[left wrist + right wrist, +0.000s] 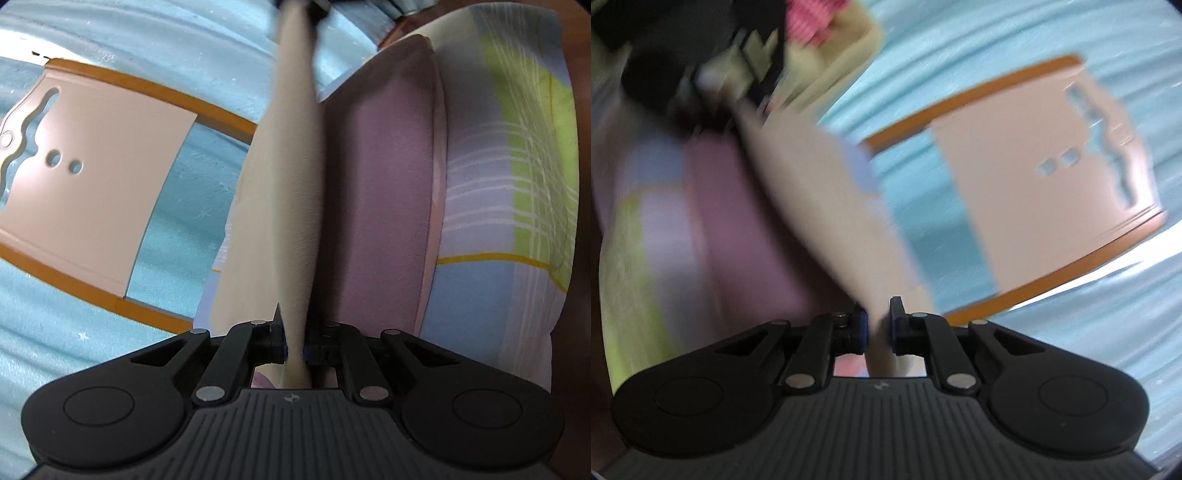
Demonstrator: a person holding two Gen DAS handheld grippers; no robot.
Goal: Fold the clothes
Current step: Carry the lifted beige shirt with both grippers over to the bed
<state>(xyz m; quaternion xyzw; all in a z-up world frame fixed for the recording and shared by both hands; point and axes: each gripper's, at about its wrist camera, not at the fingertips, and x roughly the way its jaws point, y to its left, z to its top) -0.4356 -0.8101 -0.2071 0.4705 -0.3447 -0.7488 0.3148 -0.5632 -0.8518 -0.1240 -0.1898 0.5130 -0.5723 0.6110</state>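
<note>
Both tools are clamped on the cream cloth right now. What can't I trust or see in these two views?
- Cream cloth: left wrist view, its far end is cut off by the top edge.
- Right tool: right wrist view is motion-blurred; cloth edges are smeared.
- Left tool: its own body hides the cloth below the pads.
- Dark and pink shapes, top left of right view: too blurred to identify.
- Purple cloth: shape under the cream one is hidden.

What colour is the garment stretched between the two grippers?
Cream, a plain beige garment; it shows best in the left wrist view.
</note>
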